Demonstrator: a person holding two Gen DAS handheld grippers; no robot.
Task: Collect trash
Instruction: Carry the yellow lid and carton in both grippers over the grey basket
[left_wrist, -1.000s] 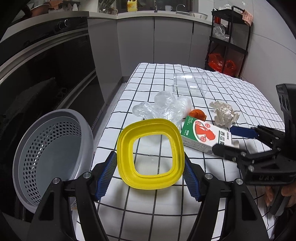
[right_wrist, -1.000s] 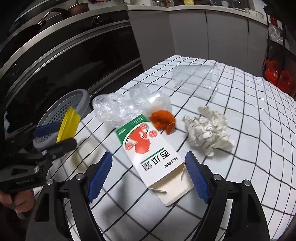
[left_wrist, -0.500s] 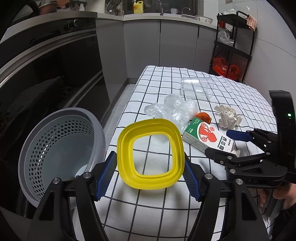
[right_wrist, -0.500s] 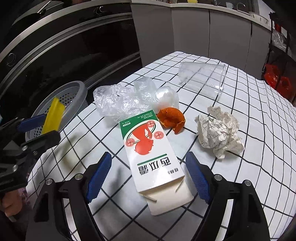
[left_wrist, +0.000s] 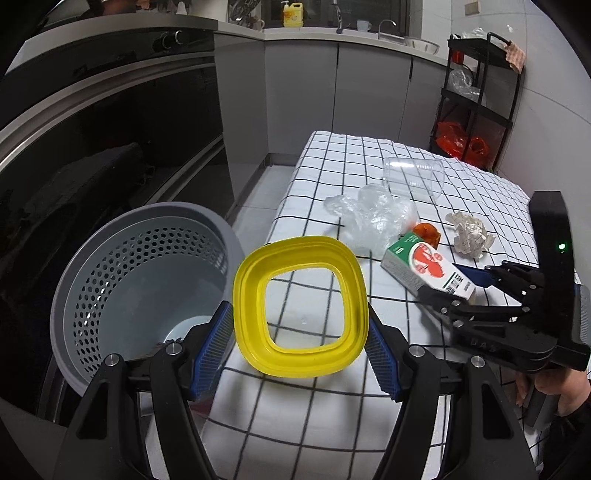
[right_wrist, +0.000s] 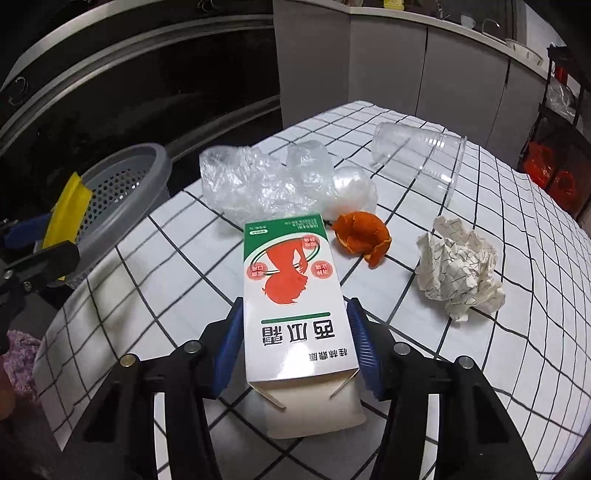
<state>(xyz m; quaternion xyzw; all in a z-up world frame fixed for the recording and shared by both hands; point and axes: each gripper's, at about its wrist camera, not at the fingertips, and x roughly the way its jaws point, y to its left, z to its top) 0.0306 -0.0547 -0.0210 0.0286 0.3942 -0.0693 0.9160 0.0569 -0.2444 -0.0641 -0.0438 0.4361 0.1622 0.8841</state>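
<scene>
My left gripper (left_wrist: 298, 308) is shut on a yellow ring-shaped lid (left_wrist: 248, 295), held over the table's left edge beside a grey perforated basket (left_wrist: 110, 258). A white, green and red carton (right_wrist: 288, 258) lies on the checked tablecloth (right_wrist: 517, 369). The jaws of my right gripper (right_wrist: 295, 302) are closing, and the blue pads sit against the carton's two long sides. In the right wrist view the left gripper (right_wrist: 37, 240), the lid (right_wrist: 68, 206) and the basket (right_wrist: 147, 158) show at far left.
Beyond the carton lie crumpled clear plastic wrap (right_wrist: 258, 184), an orange peel (right_wrist: 362, 232), a ball of crumpled paper (right_wrist: 458, 266) and a clear cup on its side (right_wrist: 421, 158). A black shelf rack (left_wrist: 476, 92) stands behind the table, dark oven fronts (left_wrist: 92, 147) to the left.
The right gripper slid forward along the carton and its jaws came in from wide onto the carton's sides. The left gripper carried the lid left, closer to the basket.
</scene>
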